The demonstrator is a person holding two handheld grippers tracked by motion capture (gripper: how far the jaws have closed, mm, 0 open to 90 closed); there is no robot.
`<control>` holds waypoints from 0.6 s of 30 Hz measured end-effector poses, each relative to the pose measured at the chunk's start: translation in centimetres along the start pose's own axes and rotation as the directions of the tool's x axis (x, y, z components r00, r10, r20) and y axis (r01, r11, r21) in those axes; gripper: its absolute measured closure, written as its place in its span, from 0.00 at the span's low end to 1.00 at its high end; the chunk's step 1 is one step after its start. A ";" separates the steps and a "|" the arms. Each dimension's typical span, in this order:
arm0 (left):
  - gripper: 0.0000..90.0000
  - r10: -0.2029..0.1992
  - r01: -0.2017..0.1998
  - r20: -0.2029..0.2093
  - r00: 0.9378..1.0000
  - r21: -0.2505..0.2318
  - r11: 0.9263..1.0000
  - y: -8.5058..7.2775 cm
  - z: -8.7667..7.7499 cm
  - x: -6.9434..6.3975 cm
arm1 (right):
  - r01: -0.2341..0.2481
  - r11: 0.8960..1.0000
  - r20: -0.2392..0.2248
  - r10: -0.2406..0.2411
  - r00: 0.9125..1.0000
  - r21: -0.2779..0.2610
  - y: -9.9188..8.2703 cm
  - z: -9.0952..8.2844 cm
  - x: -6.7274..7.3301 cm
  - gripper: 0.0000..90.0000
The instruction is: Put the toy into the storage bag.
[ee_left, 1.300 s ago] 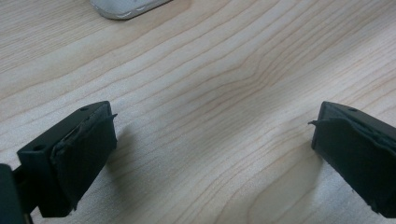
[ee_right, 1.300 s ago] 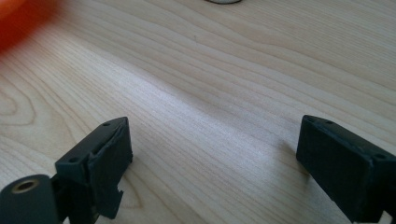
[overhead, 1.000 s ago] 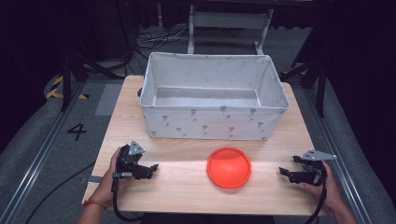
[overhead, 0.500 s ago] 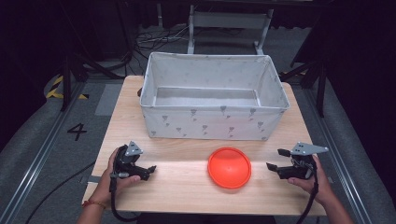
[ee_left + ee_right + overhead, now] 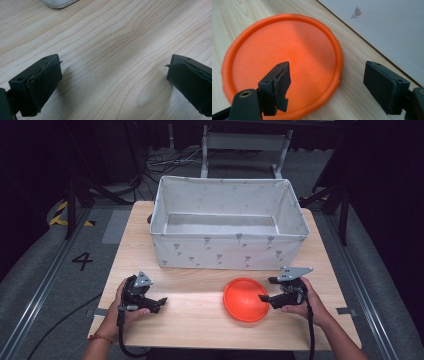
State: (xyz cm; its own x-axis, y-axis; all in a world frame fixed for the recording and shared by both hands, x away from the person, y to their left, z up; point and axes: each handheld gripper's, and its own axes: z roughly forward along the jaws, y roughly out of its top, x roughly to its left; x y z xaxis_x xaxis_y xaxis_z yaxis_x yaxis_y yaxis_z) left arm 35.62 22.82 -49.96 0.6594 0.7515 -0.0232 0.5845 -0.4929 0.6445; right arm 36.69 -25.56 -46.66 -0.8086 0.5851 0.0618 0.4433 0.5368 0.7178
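Black tool, grey plate; perhaps an orange wristband.

A round orange plate with a raised rim lies flat on the wooden table. It sits near the front edge, just before the grey fabric bin.

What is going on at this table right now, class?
A person holds a hand-held gripper in each hand at a wooden table. The right hand-held gripper, jaws open, straddles the near rim of an orange plate without pressing on it yet. The left hand-held gripper rests open over bare wood. A white fabric bin stands behind the plate.
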 end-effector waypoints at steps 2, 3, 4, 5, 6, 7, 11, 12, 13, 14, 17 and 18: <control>0.00 -0.001 0.001 0.000 1.000 0.001 1.000 0.0 0.0 0.0 | -0.021 1.000 -0.022 0.021 1.000 0.006 0.2 1.3 -0.3 0.22; 0.00 -0.001 0.001 0.000 1.000 0.001 1.000 0.0 0.0 0.0 | -0.026 1.000 -0.029 0.026 0.999 0.007 0.2 1.6 -0.5 0.21; 0.00 -0.001 0.001 0.000 1.000 0.000 1.000 0.0 0.0 0.0 | -0.032 0.999 -0.033 0.032 0.999 0.008 0.2 1.9 -0.5 0.21; 0.00 0.000 0.000 0.000 1.000 0.000 1.000 0.0 0.0 0.0 | -0.038 0.999 -0.033 0.038 0.999 0.008 0.2 2.1 -0.6 0.21; 0.00 0.000 0.000 0.000 1.000 0.000 1.000 0.0 0.0 0.0 | -0.040 0.999 -0.036 0.040 0.999 0.009 0.2 2.4 -0.6 0.21; 0.00 0.001 -0.001 -0.001 1.000 0.000 1.000 0.0 0.0 0.0 | -0.040 0.999 -0.036 0.040 0.999 0.009 0.2 2.4 -0.6 0.21; 0.00 0.005 -0.005 0.000 1.000 -0.001 1.000 0.0 0.0 0.0 | -0.035 0.999 -0.057 0.036 0.998 0.026 0.0 3.3 -0.3 0.20; 0.00 0.004 -0.004 0.001 1.000 -0.001 1.000 0.0 0.0 0.0 | -0.030 0.999 -0.054 0.032 0.998 0.035 0.0 3.5 -0.1 0.19; 0.00 0.005 -0.005 0.000 1.000 -0.001 1.000 0.0 0.0 0.0 | -0.030 0.999 -0.059 0.032 0.998 0.042 0.0 3.7 0.0 0.19; 0.00 0.004 -0.004 0.000 1.000 -0.001 1.000 0.0 0.0 0.0 | -0.024 0.999 -0.066 0.027 0.997 0.047 -0.1 3.9 0.0 0.19; 0.00 0.004 -0.004 0.000 1.000 -0.002 1.000 0.0 0.0 0.0 | -0.017 0.999 -0.060 0.020 0.998 0.048 -0.2 4.2 0.2 0.17; 0.00 0.004 -0.004 0.000 1.000 -0.001 1.000 0.0 0.0 0.0 | -0.021 0.999 -0.064 0.024 0.998 0.046 -0.2 4.2 0.3 0.17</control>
State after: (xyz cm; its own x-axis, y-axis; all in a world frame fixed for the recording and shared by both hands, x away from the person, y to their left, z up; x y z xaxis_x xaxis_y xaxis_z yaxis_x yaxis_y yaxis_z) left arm 35.65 22.83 -49.96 0.6619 0.7493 -0.0209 0.5814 -0.4956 0.6452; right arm 37.98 -23.00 -49.72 -0.8207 0.5578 0.1234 0.4778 0.5518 0.6836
